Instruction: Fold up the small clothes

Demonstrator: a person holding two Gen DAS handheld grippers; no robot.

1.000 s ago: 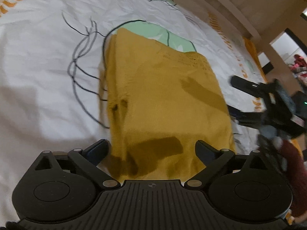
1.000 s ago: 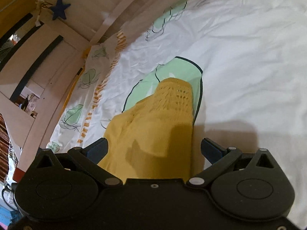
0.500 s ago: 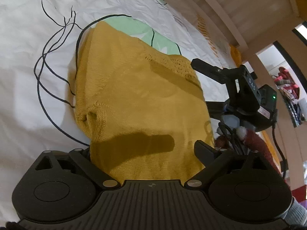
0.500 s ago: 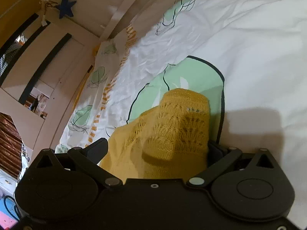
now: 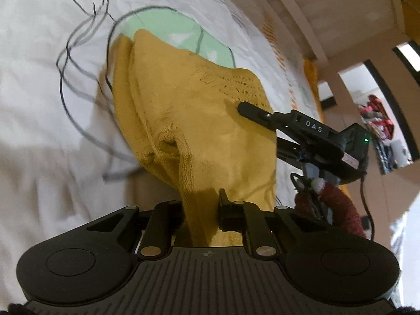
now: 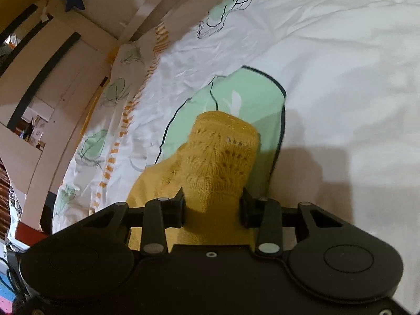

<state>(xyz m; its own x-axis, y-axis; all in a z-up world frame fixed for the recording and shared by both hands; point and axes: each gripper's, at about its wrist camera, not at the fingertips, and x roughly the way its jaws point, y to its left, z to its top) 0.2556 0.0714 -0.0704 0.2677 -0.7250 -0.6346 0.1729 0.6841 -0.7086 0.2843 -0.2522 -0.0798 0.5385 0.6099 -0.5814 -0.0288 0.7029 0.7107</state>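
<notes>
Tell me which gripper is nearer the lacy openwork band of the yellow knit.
Right. The right gripper is closing on the lacy openwork band itself; the left gripper is closing on the plain opposite edge of the yellow knit.

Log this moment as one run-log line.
step: grasp to fold | left gripper: closing on yellow knit garment edge | right gripper: closing, lace-knit end between its jaws | surface: white printed bedsheet

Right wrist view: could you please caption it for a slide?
Right gripper jaws closing on the mustard knit garment on the leaf-print bedsheet.
</notes>
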